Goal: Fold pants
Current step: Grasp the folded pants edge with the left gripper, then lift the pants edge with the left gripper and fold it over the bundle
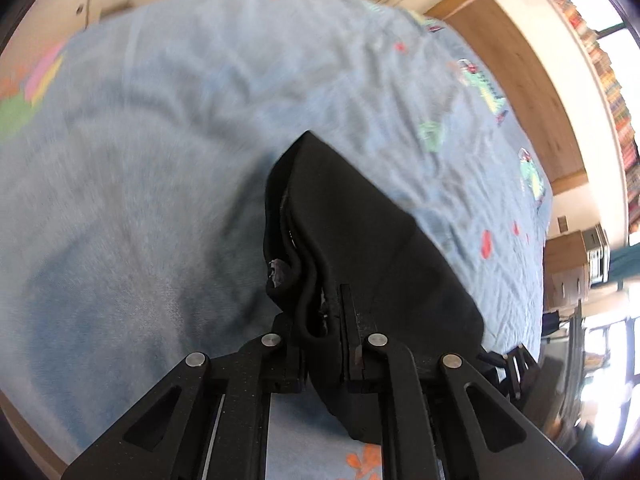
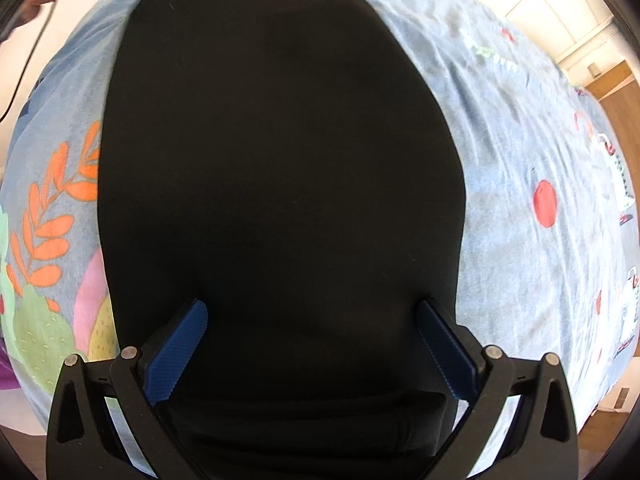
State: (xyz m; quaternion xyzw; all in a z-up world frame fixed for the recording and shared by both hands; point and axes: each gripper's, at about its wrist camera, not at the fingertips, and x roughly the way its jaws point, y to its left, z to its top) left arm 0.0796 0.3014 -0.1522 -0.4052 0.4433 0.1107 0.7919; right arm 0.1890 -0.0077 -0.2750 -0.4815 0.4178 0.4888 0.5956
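2 grippers angled down over black pants [image 2: 280,180], left gripper [image 1: 320,320] fingers clamping waistband, right gripper [image 2: 312,344] fingers spread wide, empty

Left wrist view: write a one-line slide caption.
Left gripper shut on black pants, lifting a bunched edge over a blue patterned sheet.

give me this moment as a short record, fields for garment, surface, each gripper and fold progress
garment: black pants, lying lengthwise on the bed, one end bunched and lifted in the left wrist view
surface: light blue bedspread with orange leaf, red dot and green prints
left gripper: shut on a bunched, layered edge of the pants, fabric pinched between its fingers
right gripper: open, blue pads spread either side of the fabric, pointing down at it; whether they touch it cannot be told
fold progress: one end gripped and raised, fold not yet laid over
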